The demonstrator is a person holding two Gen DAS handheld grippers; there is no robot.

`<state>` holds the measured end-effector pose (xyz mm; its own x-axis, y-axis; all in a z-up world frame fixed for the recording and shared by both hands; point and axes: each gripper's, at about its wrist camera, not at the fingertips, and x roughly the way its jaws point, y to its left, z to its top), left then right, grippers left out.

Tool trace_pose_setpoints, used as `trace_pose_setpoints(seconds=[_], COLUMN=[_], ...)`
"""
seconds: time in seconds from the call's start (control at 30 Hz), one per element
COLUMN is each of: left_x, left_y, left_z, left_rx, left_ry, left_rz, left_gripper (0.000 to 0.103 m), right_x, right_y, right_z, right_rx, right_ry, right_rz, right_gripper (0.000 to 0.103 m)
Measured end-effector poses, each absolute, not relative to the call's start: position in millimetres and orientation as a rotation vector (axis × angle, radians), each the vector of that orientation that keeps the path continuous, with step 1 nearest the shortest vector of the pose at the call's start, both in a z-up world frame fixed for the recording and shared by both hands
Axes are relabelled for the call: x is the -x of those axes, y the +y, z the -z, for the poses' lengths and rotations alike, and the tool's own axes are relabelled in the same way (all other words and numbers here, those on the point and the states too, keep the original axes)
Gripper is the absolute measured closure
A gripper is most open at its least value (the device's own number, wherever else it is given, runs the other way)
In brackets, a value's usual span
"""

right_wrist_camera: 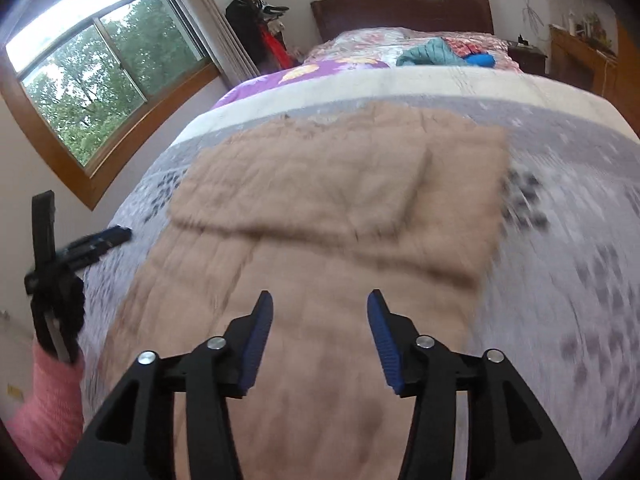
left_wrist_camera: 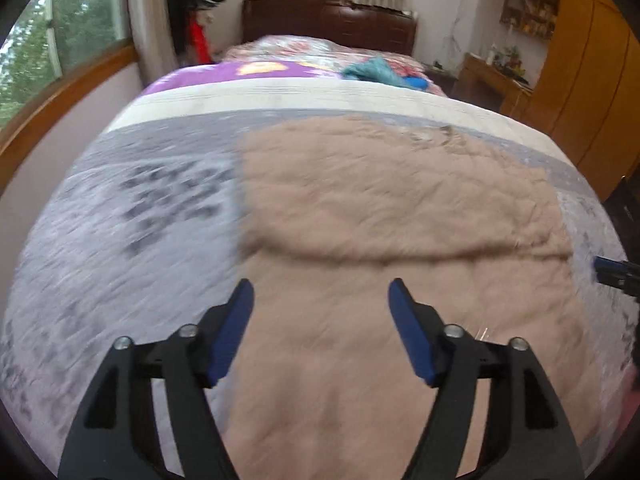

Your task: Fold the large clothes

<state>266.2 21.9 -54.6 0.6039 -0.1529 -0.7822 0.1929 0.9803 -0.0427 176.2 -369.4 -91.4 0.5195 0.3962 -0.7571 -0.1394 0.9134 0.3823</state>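
Note:
A large tan quilted garment [left_wrist_camera: 400, 248] lies flat on the bed, its far part folded over into a doubled layer; it also shows in the right wrist view [right_wrist_camera: 320, 232]. My left gripper [left_wrist_camera: 322, 292] is open and empty, above the garment's near left part. My right gripper [right_wrist_camera: 320, 304] is open and empty, above the garment's near middle. The left gripper shows at the left edge of the right wrist view [right_wrist_camera: 96, 244], the right gripper's tip at the right edge of the left wrist view [left_wrist_camera: 616, 274].
The grey patterned bedspread [left_wrist_camera: 120, 240] surrounds the garment. A purple floral sheet [right_wrist_camera: 320, 70], teal and blue clothes [right_wrist_camera: 436, 54] and a dark headboard [right_wrist_camera: 400, 8] lie farther up. A window [right_wrist_camera: 100, 80] is left, wooden cabinets [left_wrist_camera: 580, 60] right.

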Motion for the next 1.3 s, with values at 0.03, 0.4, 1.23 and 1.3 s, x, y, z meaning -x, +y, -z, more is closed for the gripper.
trace_pose_setpoints(seconds=[0.03,0.4,1.23,1.3], left_x=[-254.1,-130.4,-101.7,-94.2], left_y=[35.7,137.6,113.8,115.7], left_z=[55.5,111.4,142.2,139.2], left_rx=[-0.045,0.115,0.236,0.235], left_ry=[0.906,1.044,1.075,1.076], left_rz=[0.192,0.120,0.236,0.235], left_gripper=[0.027,0.025,0.087,0.088], right_x=[-154.7,-28.2,9.9,18.5], right_y=[-375.1,-411.1,-389.8,-388.9], right_z=[95.6,140.2,160.0,158.1], right_rx=[-0.288,-0.405,-0.342,-0.337], right_ry=[0.982,1.046,1.097,1.103], right_rz=[-0.321,-0.272,-0.272,-0.287], right_gripper=[0.049,0.039,0.090,0.091])
